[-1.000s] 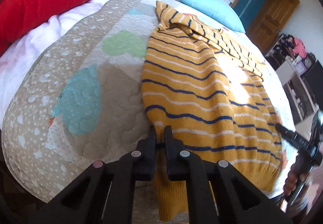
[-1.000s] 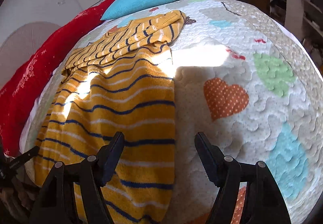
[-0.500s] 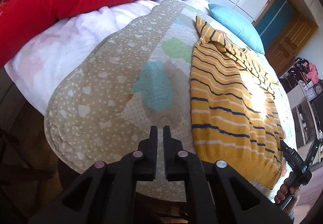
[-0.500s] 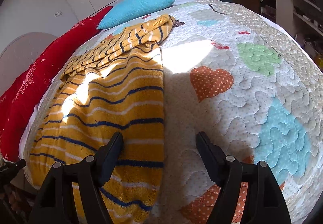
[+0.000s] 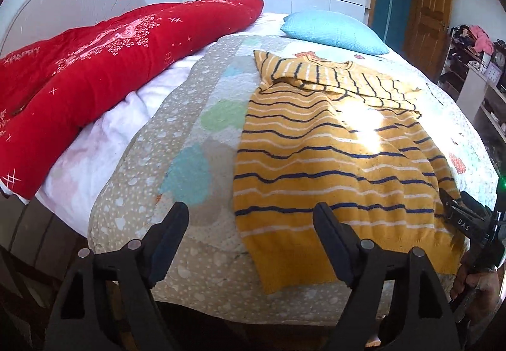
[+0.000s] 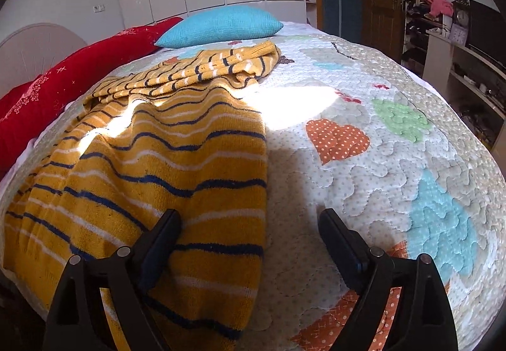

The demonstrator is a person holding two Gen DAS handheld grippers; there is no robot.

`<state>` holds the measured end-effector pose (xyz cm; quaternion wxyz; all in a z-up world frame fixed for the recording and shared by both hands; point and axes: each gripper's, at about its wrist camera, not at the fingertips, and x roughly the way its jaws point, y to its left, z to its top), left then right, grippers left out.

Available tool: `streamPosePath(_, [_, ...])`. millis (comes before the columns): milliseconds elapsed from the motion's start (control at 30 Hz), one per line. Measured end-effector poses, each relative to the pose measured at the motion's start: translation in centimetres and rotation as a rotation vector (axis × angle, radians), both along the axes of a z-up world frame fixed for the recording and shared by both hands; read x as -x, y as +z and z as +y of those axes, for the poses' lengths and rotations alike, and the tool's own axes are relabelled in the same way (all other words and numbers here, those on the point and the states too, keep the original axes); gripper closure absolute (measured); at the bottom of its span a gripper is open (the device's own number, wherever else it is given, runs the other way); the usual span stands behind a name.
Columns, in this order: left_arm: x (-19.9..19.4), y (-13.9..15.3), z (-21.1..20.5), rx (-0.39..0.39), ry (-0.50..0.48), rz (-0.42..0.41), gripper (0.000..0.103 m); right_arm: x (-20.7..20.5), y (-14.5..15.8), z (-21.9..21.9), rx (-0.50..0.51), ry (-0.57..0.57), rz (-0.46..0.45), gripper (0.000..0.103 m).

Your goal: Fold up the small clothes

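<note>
A yellow sweater (image 5: 332, 161) with navy and white stripes lies flat on the quilted bedspread (image 5: 189, 161), its sleeves folded across the far end. My left gripper (image 5: 251, 221) hovers above the sweater's near left hem corner, its jaws opening and holding nothing. In the right wrist view the sweater (image 6: 151, 167) fills the left half. My right gripper (image 6: 249, 232) straddles the sweater's right edge near the hem, jaws opening wide, with no pad pressing on the cloth. The right gripper (image 5: 468, 221) also shows at the far right of the left wrist view, with a hand under it.
A long red cushion (image 5: 110, 66) and a blue pillow (image 5: 332, 30) lie at the head of the bed. The bed's near edge drops off just under both grippers. Shelves (image 6: 468, 66) with clutter stand to the right, a wooden door (image 5: 427, 9) behind.
My left gripper let go of the sweater's hem corner, rose and swung back from the left, and its jaws spread wide. My right gripper's jaws widened a little and it drew back toward the hem.
</note>
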<state>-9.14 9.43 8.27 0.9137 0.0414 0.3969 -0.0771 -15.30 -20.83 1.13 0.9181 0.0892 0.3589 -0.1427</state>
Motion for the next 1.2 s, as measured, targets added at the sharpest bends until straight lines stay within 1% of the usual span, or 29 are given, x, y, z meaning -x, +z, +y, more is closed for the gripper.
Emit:
streamPosePath(200, [1.1, -0.4, -2.7, -0.044, -0.056, 0.004, 0.022, 0.1, -0.2, 0.4, 0.019, -0.007, -0.011, 0.01])
streamPosePath(333, [1.4, -0.8, -3.4, -0.065, -0.074, 0.008, 0.021, 0.2, -0.3, 0.5, 0.026, -0.009, -0.015, 0.01])
streamPosePath(1200, [1.4, -2.2, -3.5, -0.039, -0.075, 0.067, 0.021, 0.4, -0.4, 0.7, 0.041, -0.014, -0.026, 0.009])
